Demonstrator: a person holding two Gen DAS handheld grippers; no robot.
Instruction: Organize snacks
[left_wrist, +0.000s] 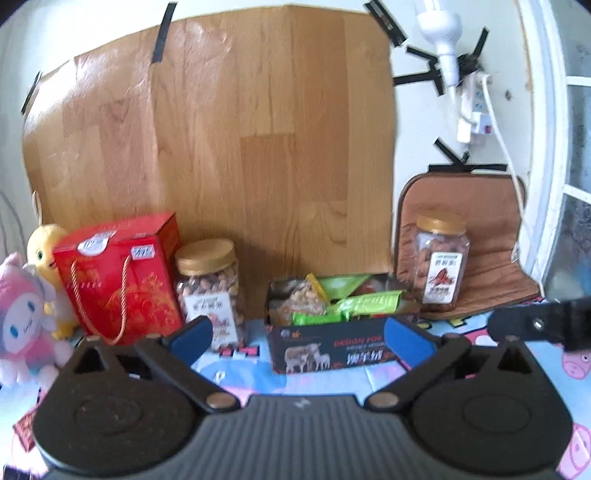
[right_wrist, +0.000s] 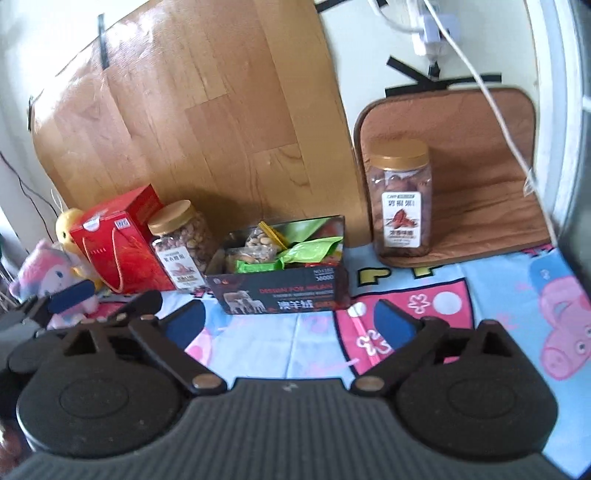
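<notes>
Left wrist view: left gripper (left_wrist: 297, 334) spread wide, nothing between its blue pads (left_wrist: 408, 339), hanging above the cartoon-print cloth (left_wrist: 325, 380) and aimed at the dark cardboard box (left_wrist: 332, 349). The box stands open-topped, likely so packets drop in from above; it holds green packets (left_wrist: 364, 302) and one clear bag of nuts (left_wrist: 301, 297), exact packet count not readable. Two gold-lidded jars: one of nuts (left_wrist: 208, 286) just beside the red gift box (left_wrist: 122, 277), one (left_wrist: 441, 258) off to the right on the brown mat (left_wrist: 487, 258). Two plush toys (left_wrist: 26, 314) at far left. The right gripper's finger shows at the right edge. Right wrist view: right gripper (right_wrist: 290, 323) likewise fully open and empty, over bare cloth in front of the box. Same count here: one box, two jars, one gift box. Judged: loose snacks look gathered; the mat jar sits well apart and may be next.
</notes>
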